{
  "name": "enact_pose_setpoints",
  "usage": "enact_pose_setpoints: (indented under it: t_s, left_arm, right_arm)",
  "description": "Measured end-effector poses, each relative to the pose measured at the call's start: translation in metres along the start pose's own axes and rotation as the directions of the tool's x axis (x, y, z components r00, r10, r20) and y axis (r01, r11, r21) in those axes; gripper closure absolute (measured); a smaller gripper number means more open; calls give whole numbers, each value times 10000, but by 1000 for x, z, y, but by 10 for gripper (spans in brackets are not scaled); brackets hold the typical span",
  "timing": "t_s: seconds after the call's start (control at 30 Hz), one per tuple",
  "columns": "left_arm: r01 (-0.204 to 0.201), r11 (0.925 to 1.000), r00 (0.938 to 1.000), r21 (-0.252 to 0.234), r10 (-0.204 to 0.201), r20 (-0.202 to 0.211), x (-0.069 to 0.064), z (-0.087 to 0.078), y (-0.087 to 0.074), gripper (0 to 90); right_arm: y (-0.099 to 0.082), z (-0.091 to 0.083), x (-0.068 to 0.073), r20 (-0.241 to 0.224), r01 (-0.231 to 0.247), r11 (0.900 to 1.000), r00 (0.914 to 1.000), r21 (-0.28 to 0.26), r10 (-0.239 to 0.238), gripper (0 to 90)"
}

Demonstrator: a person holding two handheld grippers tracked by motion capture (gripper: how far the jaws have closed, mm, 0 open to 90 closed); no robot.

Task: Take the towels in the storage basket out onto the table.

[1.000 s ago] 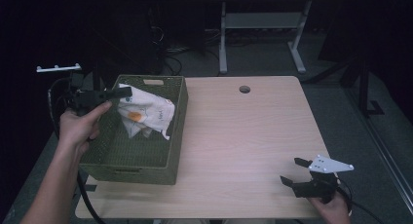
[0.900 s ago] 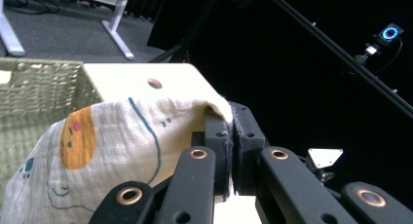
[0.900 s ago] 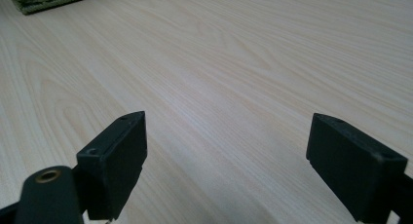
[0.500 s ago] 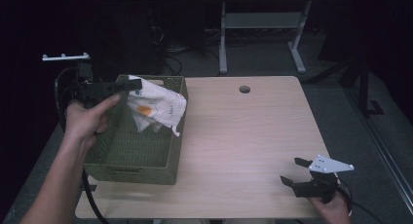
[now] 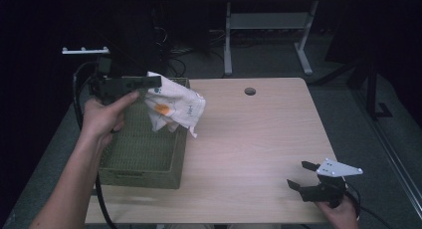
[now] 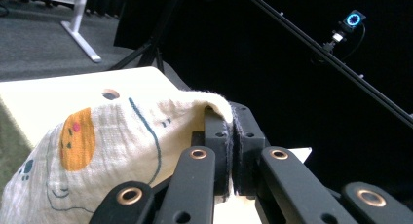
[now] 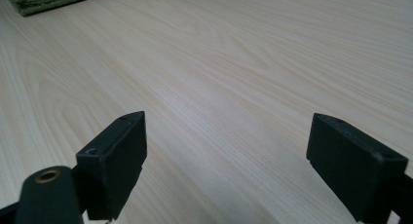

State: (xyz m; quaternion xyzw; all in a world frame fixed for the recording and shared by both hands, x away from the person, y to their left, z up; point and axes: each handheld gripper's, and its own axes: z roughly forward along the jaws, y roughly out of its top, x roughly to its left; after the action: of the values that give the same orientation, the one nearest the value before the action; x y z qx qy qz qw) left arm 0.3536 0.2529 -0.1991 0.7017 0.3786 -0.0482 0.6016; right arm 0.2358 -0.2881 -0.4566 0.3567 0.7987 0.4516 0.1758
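- Above the green basket point(image 5: 142, 154), one white cloth point(image 5: 174, 108) with an orange face and blue lines hangs crumpled
- left gripper point(image 5: 154, 81) jaws clench its edge
- right gripper point(image 5: 304, 176) jaws gape over the counter point(image 5: 259, 139)

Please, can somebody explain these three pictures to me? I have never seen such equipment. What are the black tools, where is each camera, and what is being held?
A person sits at a wooden table and holds a hand tool in each hand. Each tool is a gripper with two black jaws.

The high view looks down from above the person. The other two pictures come from small cameras riding on the grippers, looking along their jaws.

The left gripper has its jaws shut on a pale printed cloth, which hangs above the far end of a green woven basket and its right rim. The left gripper view shows the cloth pinched close up.

The right gripper rests low at the table's near right corner, jaws open, holding nothing.
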Motion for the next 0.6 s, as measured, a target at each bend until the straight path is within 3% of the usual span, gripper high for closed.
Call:
enact_pose_setpoints:
  t_s: [0.6]
  left_arm:
    - [-374,9962,9975,792,325,627,-20,55,5,870]
  right_arm:
    - [0,-2,-1,-16,-58,10000,10000,-78,58,142]
